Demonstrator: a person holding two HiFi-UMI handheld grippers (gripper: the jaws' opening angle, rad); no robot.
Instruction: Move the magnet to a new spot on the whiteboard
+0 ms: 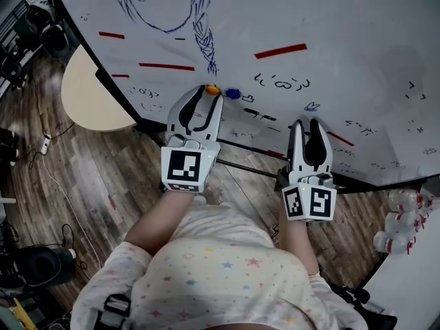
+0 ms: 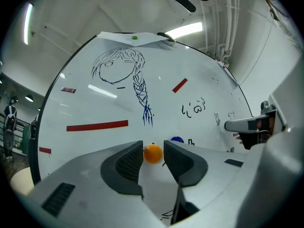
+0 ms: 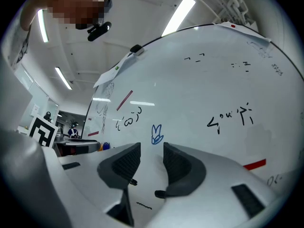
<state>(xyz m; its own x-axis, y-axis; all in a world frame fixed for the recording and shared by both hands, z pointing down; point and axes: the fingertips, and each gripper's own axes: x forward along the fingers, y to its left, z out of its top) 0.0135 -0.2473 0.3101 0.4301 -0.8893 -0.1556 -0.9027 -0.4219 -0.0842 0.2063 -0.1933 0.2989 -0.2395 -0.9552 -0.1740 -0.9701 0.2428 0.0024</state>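
The orange magnet (image 2: 153, 153) is found low on the whiteboard (image 2: 199, 65), just below the end of the drawn braid (image 2: 141, 96) and just beside a blue magnet (image 2: 176, 139). It is pinched at its sides between the tips of the left gripper (image 1: 204, 96), whose ribbed pads (image 2: 129, 161) are closed in against it. The grip is taken from the sides so that the magnet can be pulled or slid free of the board's surface. The blue magnet is left outside the jaws, so only one piece is likely to be carried off. The right gripper (image 3: 152, 148) is held lower on the same board, near a small blue doodle (image 3: 156, 134). Its jaws are parted with only bare board between them. It is judged to be parked there, clear of the working side. Plenty of unmarked board is available above and to the right as a new spot.
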